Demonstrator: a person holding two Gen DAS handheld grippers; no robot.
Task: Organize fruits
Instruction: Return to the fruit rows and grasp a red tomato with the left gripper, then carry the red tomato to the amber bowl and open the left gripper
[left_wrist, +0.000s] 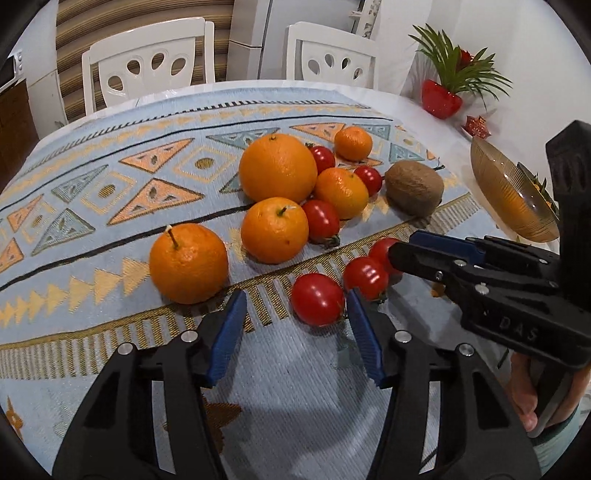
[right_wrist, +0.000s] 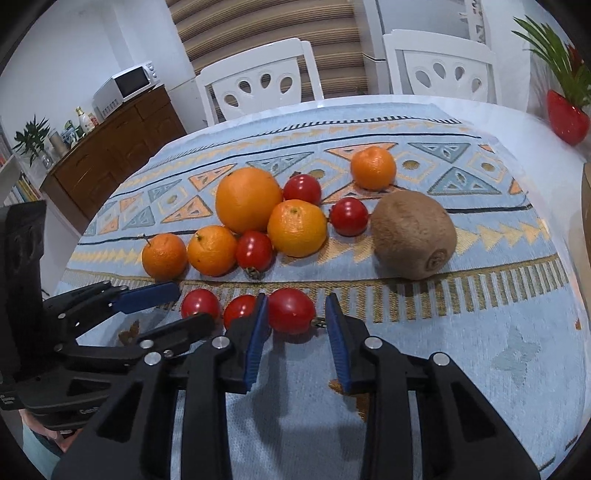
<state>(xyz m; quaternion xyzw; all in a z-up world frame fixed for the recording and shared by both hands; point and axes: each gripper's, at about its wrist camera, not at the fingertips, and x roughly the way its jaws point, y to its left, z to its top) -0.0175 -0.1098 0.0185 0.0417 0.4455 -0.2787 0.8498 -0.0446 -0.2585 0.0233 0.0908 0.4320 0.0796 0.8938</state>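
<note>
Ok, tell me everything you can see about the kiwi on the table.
The kiwi is a single whole fruit, oval, with dull brown fuzzy skin and a darker round stem end facing the right wrist camera. It lies on its side on the patterned light-blue cloth, right of the oranges and tomatoes. Nothing seems to touch it except the cloth; the nearest tomato sits just left of it, apart. No fingers are near it.

Count on the desk (right_wrist: 517, 369): five oranges (right_wrist: 248, 199), one large and four small; six tomatoes (right_wrist: 291, 311), three in a near row; one kiwi (right_wrist: 413, 234). One amber glass bowl (left_wrist: 509, 195). Two white chairs (right_wrist: 258, 79) behind. Two hand-held grippers (right_wrist: 295, 343).
</note>
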